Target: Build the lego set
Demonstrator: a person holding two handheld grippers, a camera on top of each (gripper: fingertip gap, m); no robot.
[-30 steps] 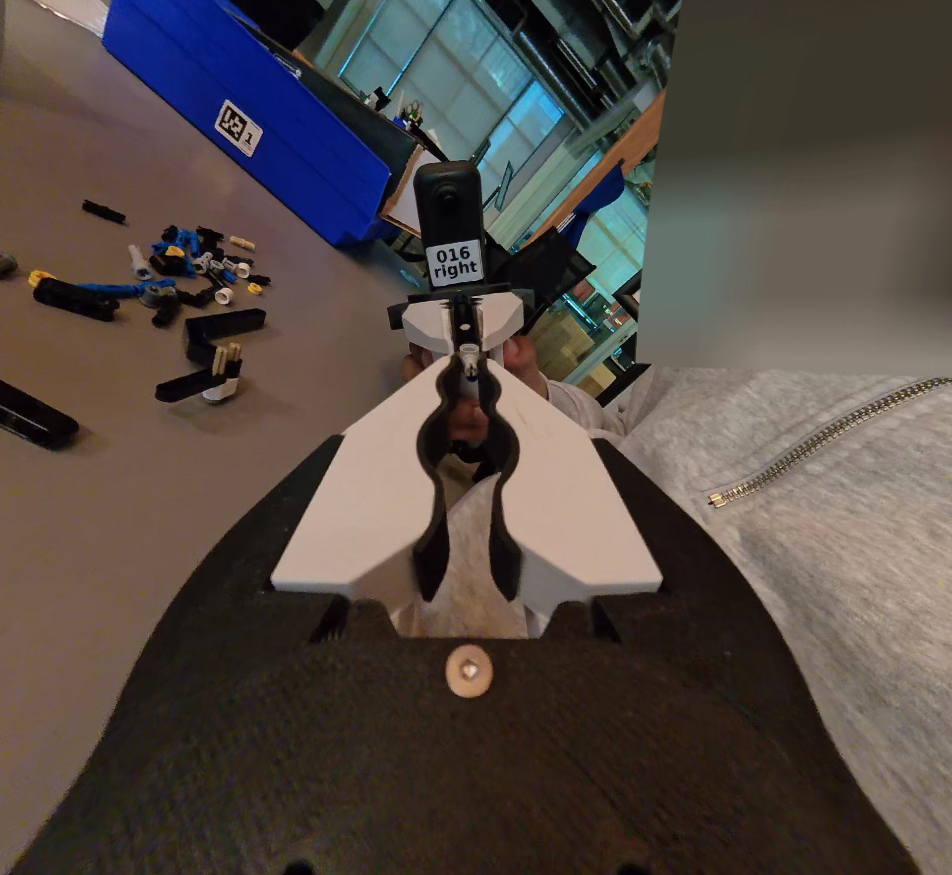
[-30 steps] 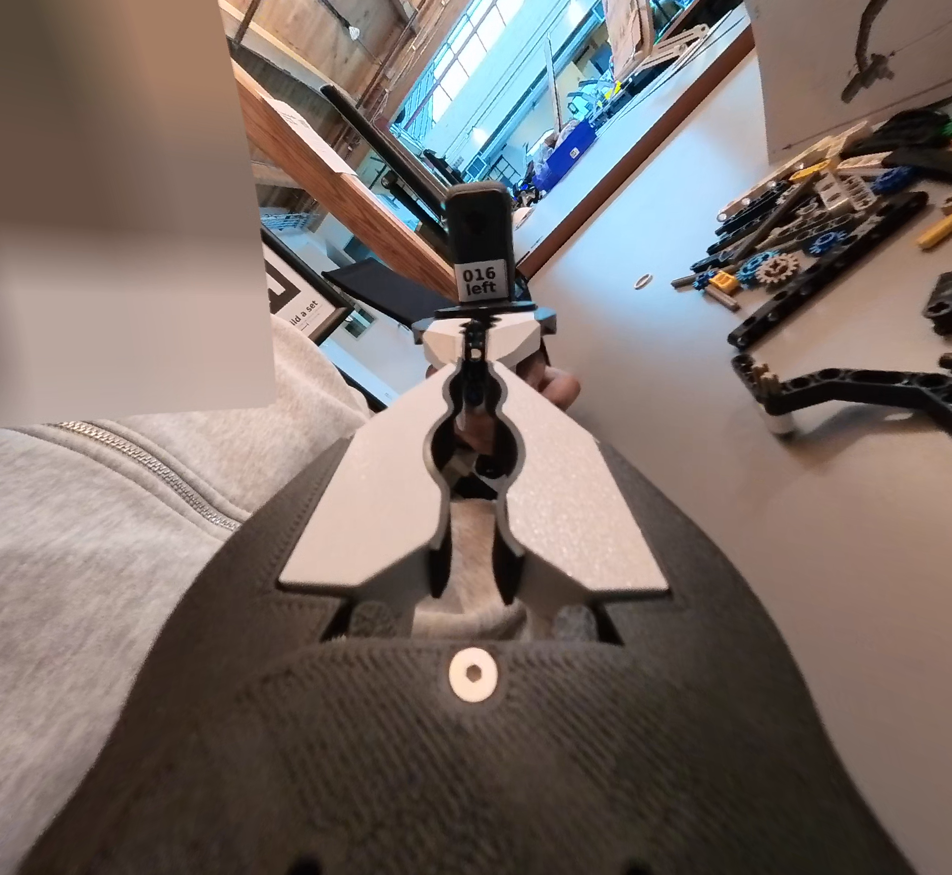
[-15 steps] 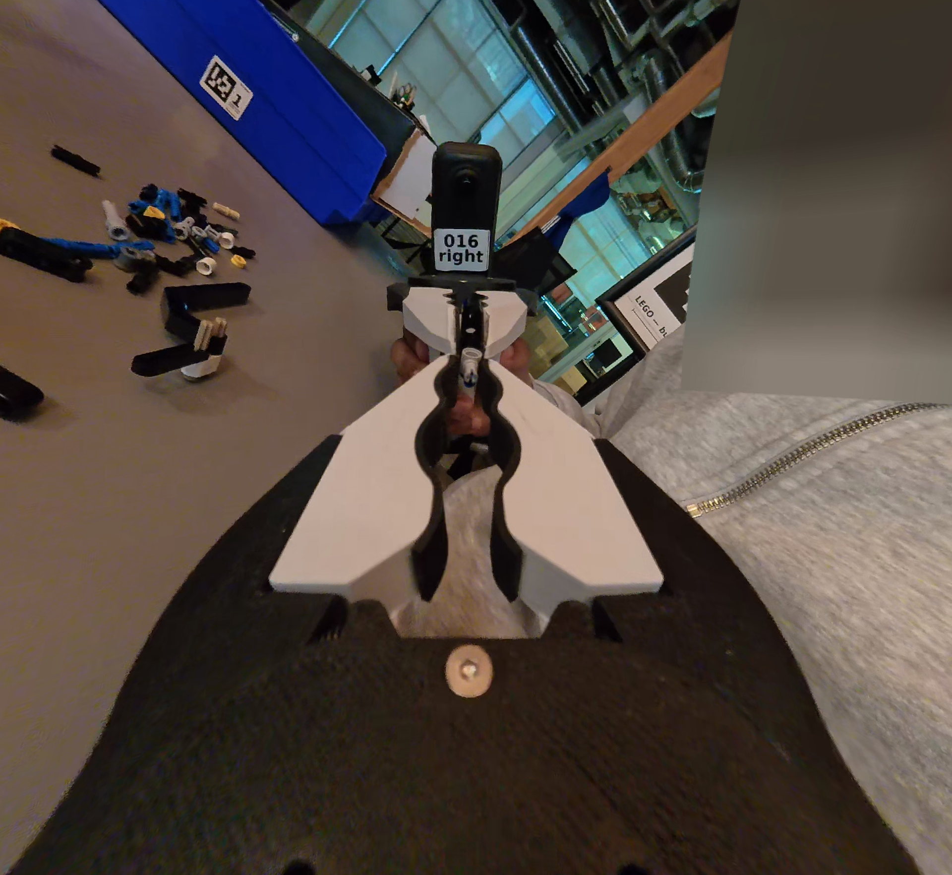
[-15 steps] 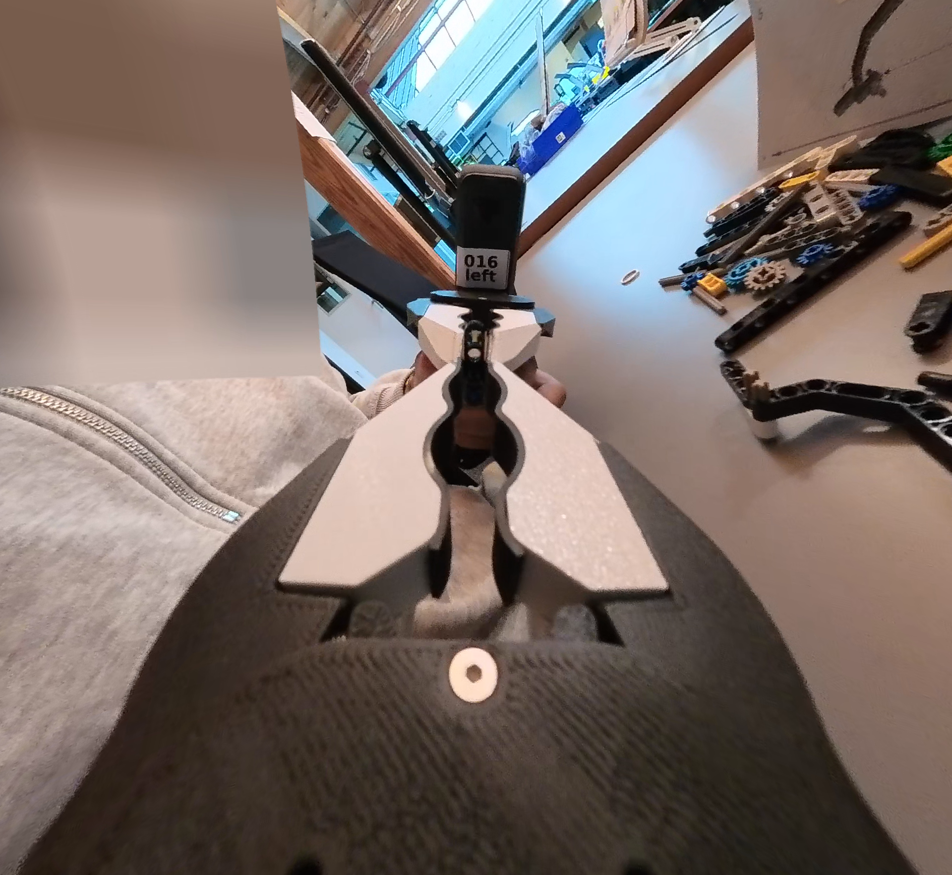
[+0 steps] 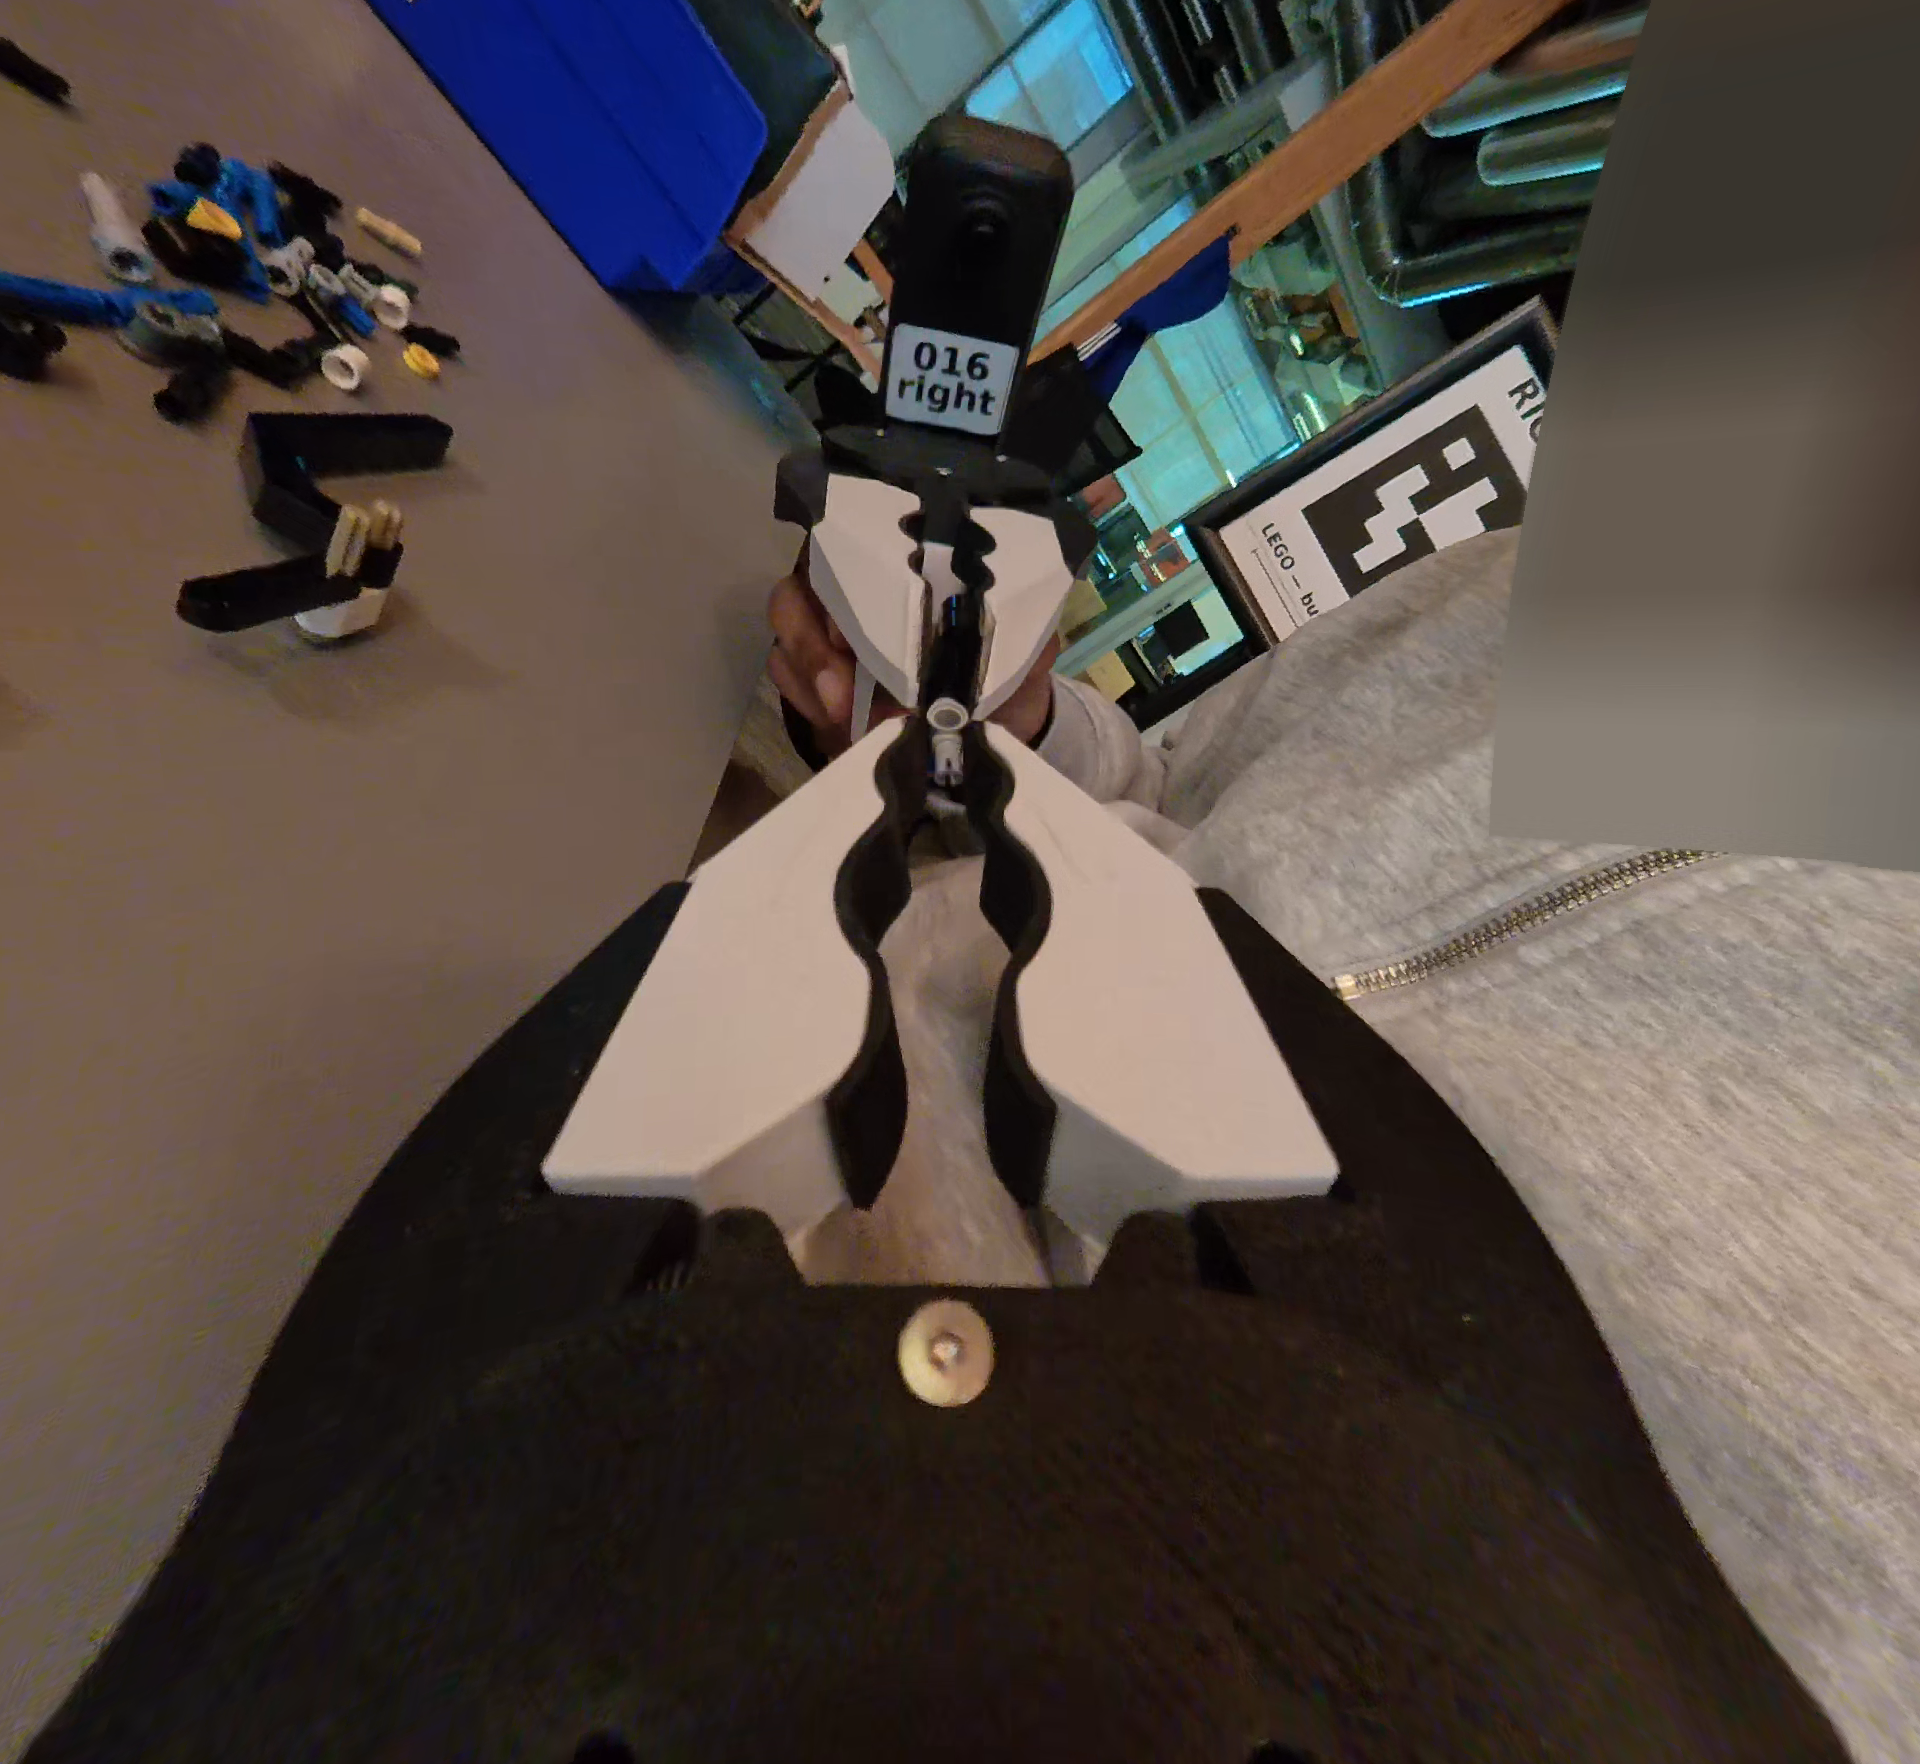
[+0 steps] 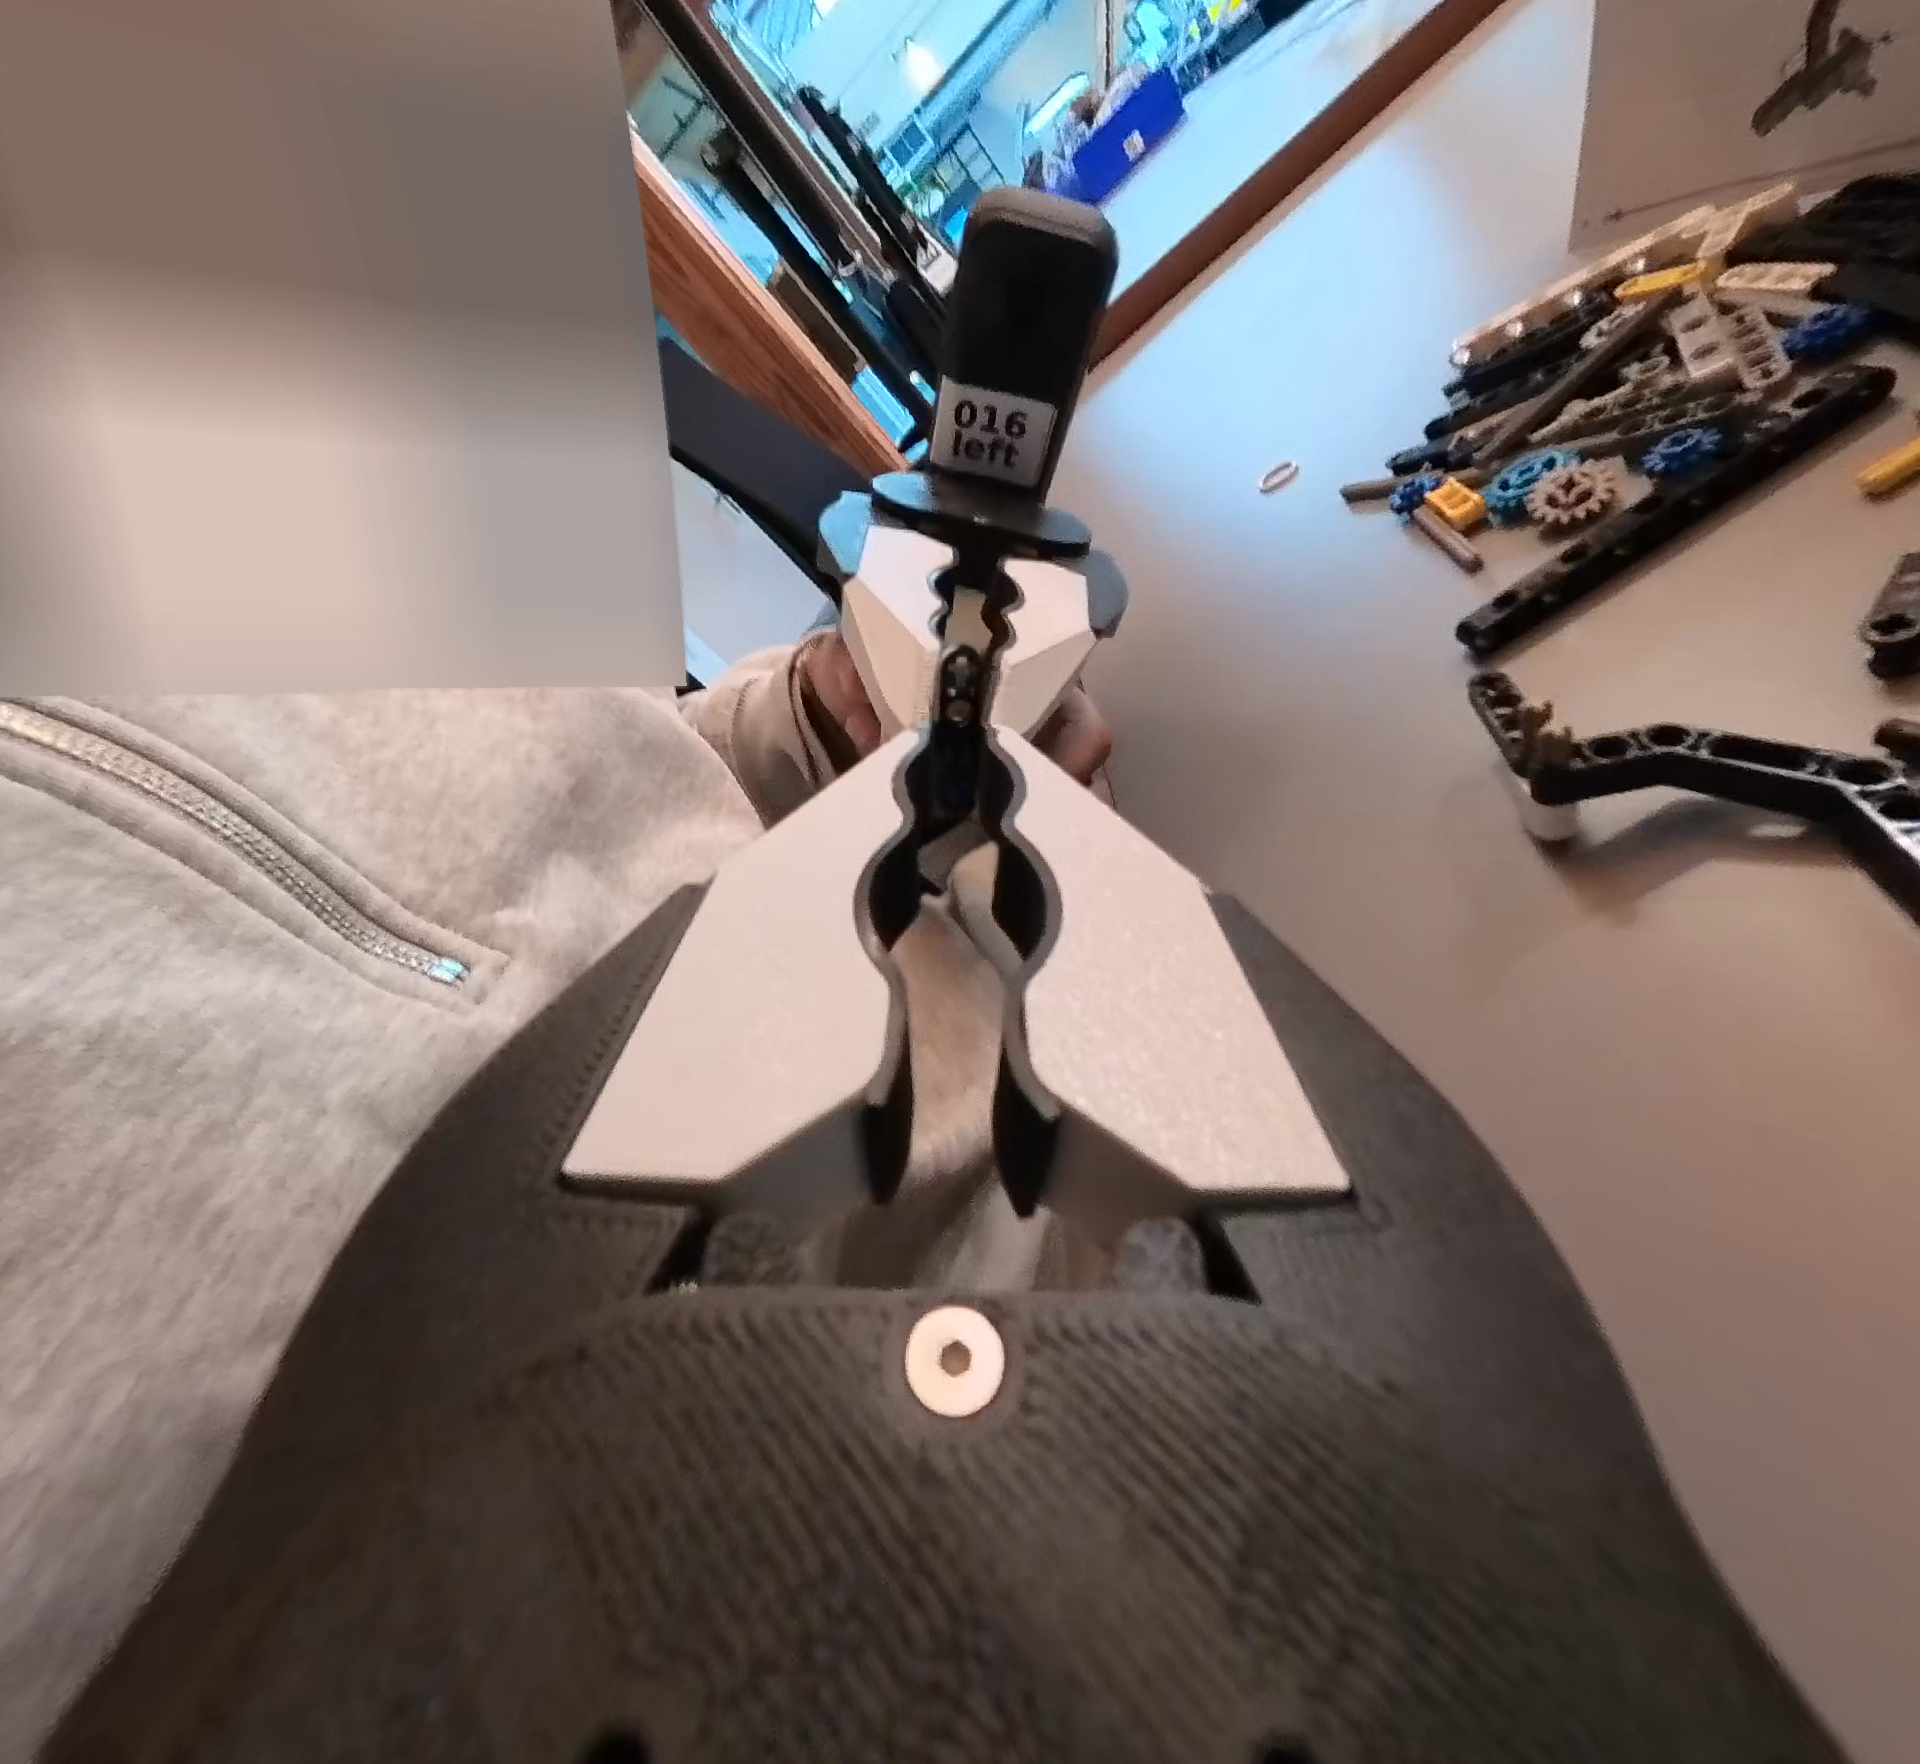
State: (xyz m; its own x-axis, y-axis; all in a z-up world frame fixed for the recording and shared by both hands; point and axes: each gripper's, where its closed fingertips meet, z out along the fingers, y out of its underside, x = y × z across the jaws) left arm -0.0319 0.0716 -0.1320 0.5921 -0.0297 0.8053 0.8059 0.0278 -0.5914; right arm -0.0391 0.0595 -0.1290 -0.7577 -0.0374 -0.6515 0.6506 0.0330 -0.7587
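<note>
At frame centre, left wrist view: we held our left gripper (image 5: 943,750) tip to tip with our right gripper (image 5: 951,665), both above the table edge.
Left fingers: closed on a small light-grey lego connector pin (image 5: 945,727), its round end showing at the tips.
Right fingers: pinched on a slim black lego piece (image 6: 954,758) with a hint of blue; we could not tell its shape.
Where the pieces met: the black piece (image 5: 950,649) sat in line with the grey pin, touching or nearly so.
Upper left, left wrist view: a scatter of blue, black and white loose lego parts (image 5: 239,280) lay on the grey table (image 5: 312,883), with a bent black beam assembly (image 5: 312,519) below them.
Right side, right wrist view: a pile of black beams and blue gears (image 6: 1662,426) lay above the same angled black beam assembly (image 6: 1704,779).
Background: a blue plastic bin (image 5: 540,31) stood at the table's far edge.
</note>
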